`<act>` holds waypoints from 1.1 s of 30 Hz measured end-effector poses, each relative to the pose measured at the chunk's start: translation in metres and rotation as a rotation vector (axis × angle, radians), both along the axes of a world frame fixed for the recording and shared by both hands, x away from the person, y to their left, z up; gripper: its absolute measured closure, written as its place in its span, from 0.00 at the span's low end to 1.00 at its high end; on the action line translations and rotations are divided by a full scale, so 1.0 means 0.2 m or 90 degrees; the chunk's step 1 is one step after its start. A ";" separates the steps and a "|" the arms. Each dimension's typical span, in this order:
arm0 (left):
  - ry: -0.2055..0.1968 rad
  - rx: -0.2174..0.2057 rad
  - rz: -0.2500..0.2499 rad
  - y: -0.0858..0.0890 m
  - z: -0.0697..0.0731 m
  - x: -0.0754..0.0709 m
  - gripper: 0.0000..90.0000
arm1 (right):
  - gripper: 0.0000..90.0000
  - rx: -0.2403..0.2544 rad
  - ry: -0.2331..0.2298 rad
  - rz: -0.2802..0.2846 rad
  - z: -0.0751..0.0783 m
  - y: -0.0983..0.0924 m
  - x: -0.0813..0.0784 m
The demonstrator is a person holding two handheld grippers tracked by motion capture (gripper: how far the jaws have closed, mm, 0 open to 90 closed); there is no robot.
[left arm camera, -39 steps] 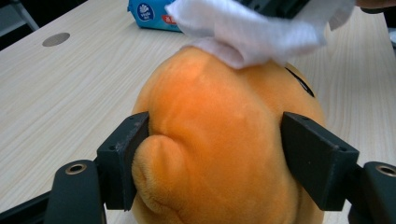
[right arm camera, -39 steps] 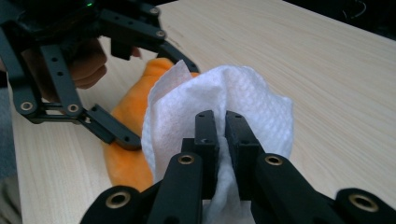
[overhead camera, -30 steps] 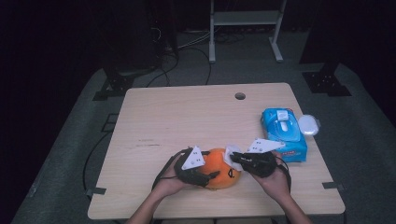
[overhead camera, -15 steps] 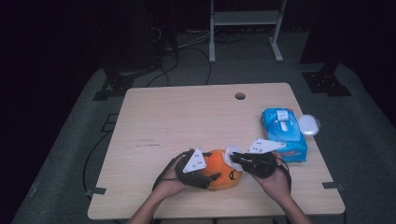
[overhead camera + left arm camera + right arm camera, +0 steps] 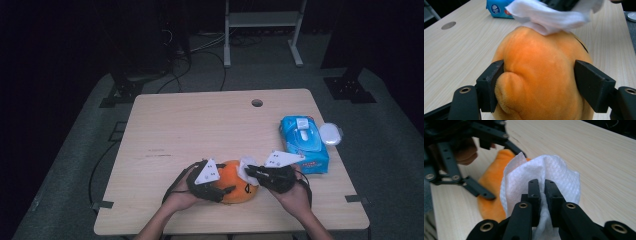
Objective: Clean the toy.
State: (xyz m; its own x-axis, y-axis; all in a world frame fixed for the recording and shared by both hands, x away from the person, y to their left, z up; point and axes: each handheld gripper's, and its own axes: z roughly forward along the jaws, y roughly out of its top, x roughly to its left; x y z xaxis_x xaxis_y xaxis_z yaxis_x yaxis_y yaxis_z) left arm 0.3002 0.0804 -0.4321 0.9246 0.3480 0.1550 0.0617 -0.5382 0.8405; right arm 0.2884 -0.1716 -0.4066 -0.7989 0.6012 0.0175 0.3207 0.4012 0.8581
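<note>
An orange plush toy (image 5: 235, 181) lies near the table's front edge. My left gripper (image 5: 225, 189) is shut on it, its black pads (image 5: 491, 86) pressing into both sides of the plush (image 5: 541, 75). My right gripper (image 5: 248, 171) is shut on a white wet wipe (image 5: 245, 167), which rests on top of the plush. In the right gripper view the wipe (image 5: 544, 176) is pinched between the jaws of that gripper (image 5: 542, 185), with the plush (image 5: 491, 195) beneath and the left gripper (image 5: 461, 162) beyond it. The wipe (image 5: 549, 15) drapes over the toy's top.
A blue pack of wet wipes (image 5: 303, 142) lies at the right of the table (image 5: 200, 125), with a white round lid (image 5: 330, 134) beside it. A cable hole (image 5: 257, 103) sits near the far edge. A metal rack (image 5: 262, 25) stands on the floor beyond.
</note>
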 end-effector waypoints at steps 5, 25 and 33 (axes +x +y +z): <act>0.032 -0.011 0.015 0.05 -0.01 0.05 0.30 | 0.92 -0.023 0.000 -0.004 -0.03 -0.01 0.01; 0.098 -0.054 0.052 0.14 -0.06 0.14 0.30 | 0.92 -0.017 0.003 0.019 -0.02 0.00 -0.03; 0.103 -0.076 0.021 0.17 0.03 0.14 0.20 | 0.92 -0.039 0.015 -0.017 -0.08 -0.03 0.02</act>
State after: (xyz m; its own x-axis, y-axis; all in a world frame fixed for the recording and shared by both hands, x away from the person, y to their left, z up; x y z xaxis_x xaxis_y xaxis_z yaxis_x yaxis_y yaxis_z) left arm 0.3280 0.1137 -0.4254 0.9221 0.3851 -0.0387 0.2169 -0.4314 0.8757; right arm 0.2934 -0.1769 -0.4221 -0.7821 0.6232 -0.0010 0.3525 0.4436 0.8240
